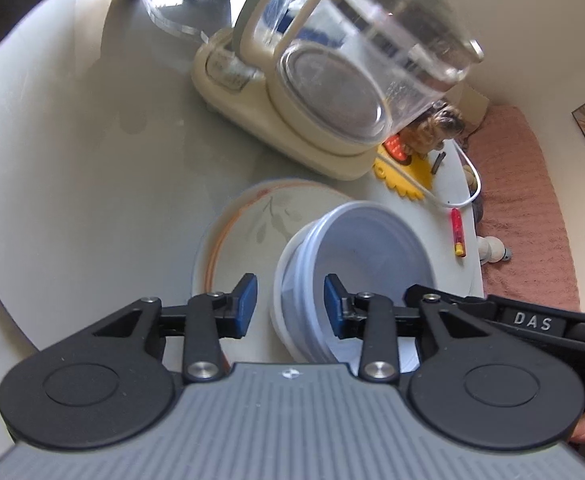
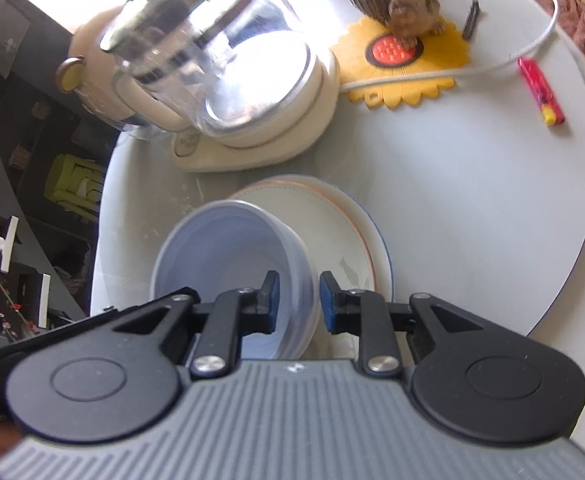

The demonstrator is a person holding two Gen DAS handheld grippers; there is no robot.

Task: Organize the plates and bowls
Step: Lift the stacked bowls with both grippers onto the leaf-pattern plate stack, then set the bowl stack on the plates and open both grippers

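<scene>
Bright daylight, kettle glare, blurred fisheye edges.

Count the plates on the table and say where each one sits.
2, as far as the rims show: an orange-rimmed plate lies on a blue-rimmed plate, in front of the kettle base, under the plastic bowls. More could be hidden.

Kettle motion-blurred, top cropped, plate partly hidden behind bowl, base label illegible.
</scene>
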